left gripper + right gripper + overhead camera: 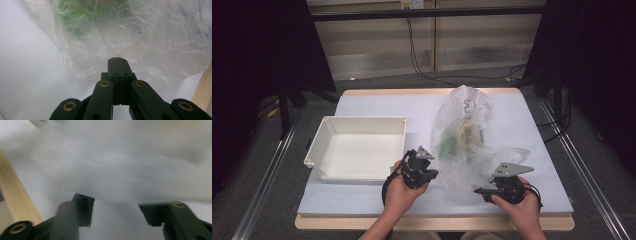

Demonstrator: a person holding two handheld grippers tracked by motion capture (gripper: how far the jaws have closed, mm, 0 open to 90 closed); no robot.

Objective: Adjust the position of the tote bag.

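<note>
On your bench (362, 200) the tray (357, 147) sits to the left and the plastic bag (464, 135) lies right of it, well apart. Your left claw (424, 167) is between them at the bag's near edge; your right claw (484, 190) is at the bag's near right corner.

— What blocks the middle of the table?

— A crumpled clear plastic bag (464, 135) with green and pale contents, standing tall there; its loose film spreads toward the near edge between the left gripper (424, 165) and the right gripper (484, 190).

— And on the left?

— A shallow white rectangular plastic bin (357, 147), just beside the left gripper. Its raised rim stands in the way of a low sideways pass.

— Where is room?

— The white tabletop (532, 125) lies bare right of the bag, along the far edge behind the bin, and in the near-left corner. In the left gripper view the jaws are pressed together just short of the film (140, 50); in the right gripper view the jaws stand apart with blurred film (120, 175) just ahead.
</note>
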